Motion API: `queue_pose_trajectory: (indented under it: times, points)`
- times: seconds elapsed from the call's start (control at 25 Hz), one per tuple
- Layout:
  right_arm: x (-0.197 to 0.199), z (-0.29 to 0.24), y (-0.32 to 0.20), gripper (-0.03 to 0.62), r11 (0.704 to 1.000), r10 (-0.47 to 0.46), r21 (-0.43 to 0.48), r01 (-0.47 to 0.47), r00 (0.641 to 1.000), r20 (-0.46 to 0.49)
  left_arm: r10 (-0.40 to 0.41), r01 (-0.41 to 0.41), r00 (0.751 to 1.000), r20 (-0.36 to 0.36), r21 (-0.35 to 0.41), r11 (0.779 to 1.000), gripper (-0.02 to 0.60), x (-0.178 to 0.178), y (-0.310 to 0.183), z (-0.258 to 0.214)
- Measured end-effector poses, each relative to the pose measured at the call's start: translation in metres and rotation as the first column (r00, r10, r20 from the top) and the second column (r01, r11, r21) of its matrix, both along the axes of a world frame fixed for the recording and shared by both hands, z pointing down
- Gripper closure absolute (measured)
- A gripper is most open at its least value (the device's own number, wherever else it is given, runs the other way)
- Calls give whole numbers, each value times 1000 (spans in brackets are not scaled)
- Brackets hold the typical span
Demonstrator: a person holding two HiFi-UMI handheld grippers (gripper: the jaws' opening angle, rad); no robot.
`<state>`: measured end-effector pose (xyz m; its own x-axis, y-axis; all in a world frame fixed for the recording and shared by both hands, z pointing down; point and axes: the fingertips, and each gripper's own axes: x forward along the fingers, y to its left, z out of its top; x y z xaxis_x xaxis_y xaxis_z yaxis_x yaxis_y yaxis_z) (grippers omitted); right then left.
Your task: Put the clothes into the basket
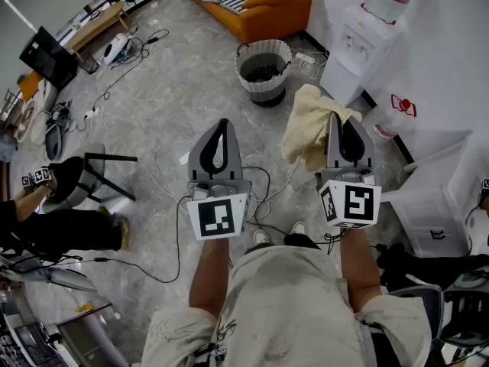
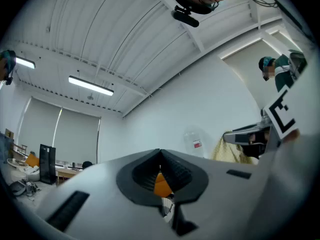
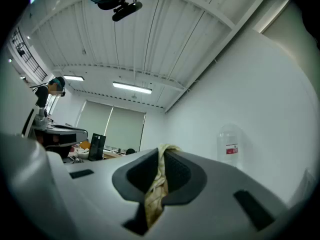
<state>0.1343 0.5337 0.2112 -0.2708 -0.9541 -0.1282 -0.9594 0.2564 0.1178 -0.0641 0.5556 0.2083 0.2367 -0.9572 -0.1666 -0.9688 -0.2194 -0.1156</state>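
A pale yellow cloth [image 1: 306, 128] hangs from my right gripper [image 1: 337, 118], which is shut on it. In the right gripper view the cloth [image 3: 152, 199] is pinched between the dark pads and trails down out of the right gripper [image 3: 161, 153]. My left gripper [image 1: 222, 125] is held level beside it, jaws shut with nothing in them. The left gripper view shows the left gripper [image 2: 160, 154] closed, with only a bit of orange showing behind the pads, and the cloth [image 2: 230, 153] off to the right. The grey ribbed basket [image 1: 263, 89] stands on the floor ahead, between and beyond both grippers.
An orange sofa [image 1: 263, 10] with a striped cushion lies behind the basket. A white water dispenser [image 1: 361, 43] stands at the right wall, with a white cabinet [image 1: 428, 209] nearer. A black stool [image 1: 84, 178], floor cables and another person's legs [image 1: 53, 232] are at the left.
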Motion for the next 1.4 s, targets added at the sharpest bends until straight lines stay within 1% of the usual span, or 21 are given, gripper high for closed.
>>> queue_pose_trajectory:
  times: [0.24,0.4,0.52,0.8,0.92,1.04,1.16,1.4]
  points:
    - [-15,9,6,585,1000,-10,-13,10,1000,21,-8,7,1000,-11,-9,1000,580,-16,7,7]
    - [-29,19,8,586,1000,-9,-10,9,1000,-25,-6,6,1000,-13,-18,1000,580,-27,7,15]
    - [-38,22,12,586,1000,-3,-10,3,1000,-16,-1,0,1000,-15,-26,1000,580,-37,9,18]
    - [-38,34,5,586,999,-7,-34,7,1000,1,3,-4,1000,-27,-68,998,580,-38,0,37]
    - [-33,40,-9,586,999,-5,-45,5,1000,8,1,-2,1000,-16,-86,996,580,-34,-14,44]
    - [-26,46,-30,586,998,-13,-55,13,1000,13,2,-2,1000,-12,-77,997,580,-25,-34,44]
    - [-17,49,-53,586,998,-17,-65,18,1000,14,1,-2,1000,-6,-84,996,580,-14,-57,46]
    - [18,54,-114,586,997,-26,-69,29,999,40,-4,7,1000,23,-111,994,580,19,-118,51]
